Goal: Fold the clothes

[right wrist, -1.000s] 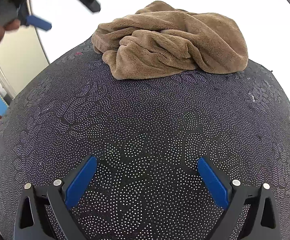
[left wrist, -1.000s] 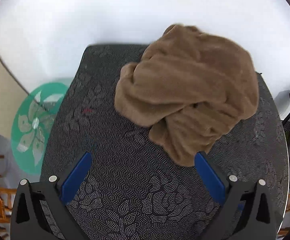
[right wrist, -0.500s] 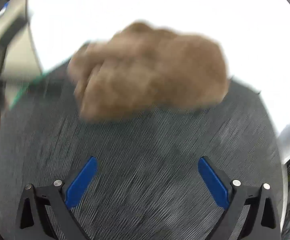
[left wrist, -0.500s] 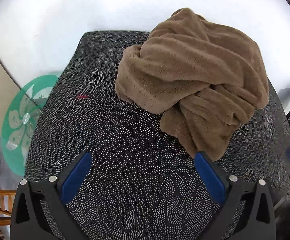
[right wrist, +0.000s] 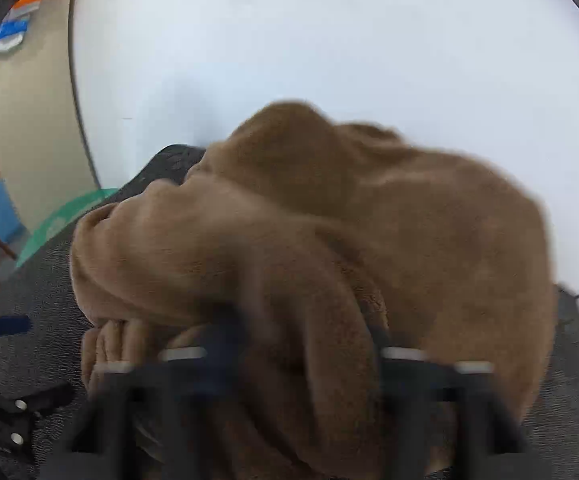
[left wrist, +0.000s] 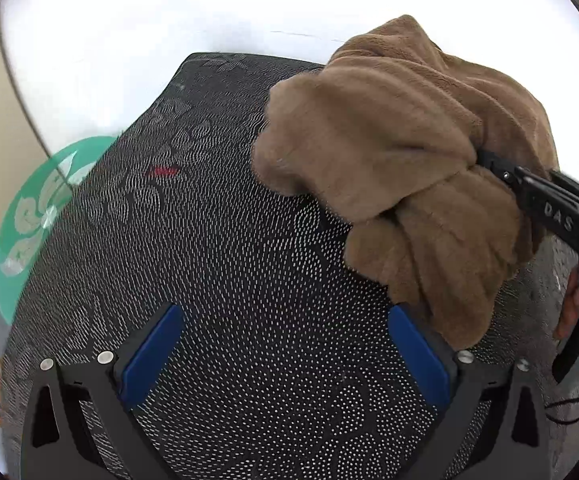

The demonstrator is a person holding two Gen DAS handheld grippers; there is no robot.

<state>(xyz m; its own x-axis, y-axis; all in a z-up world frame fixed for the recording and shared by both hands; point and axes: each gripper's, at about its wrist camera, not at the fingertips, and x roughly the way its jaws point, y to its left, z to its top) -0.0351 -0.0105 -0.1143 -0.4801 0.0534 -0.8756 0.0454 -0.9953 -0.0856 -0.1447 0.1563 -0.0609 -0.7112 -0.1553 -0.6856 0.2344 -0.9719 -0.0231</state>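
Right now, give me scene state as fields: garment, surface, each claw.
garment: brown fleece, crumpled heap, not folded
surface: black dotted cloth, fleece lies at its far right
left claw: open, above bare cloth, its right finger at the fleece's near edge
right claw: pushed into the fleece, view blurred, open or shut unclear
also: green disc beyond the cloth's left edge

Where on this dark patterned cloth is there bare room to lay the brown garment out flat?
Bare: the patterned cloth left of the brown garment, up to the green disc, and ahead of the open left gripper. Crowded: the right side, where the right gripper pushes into the pile.
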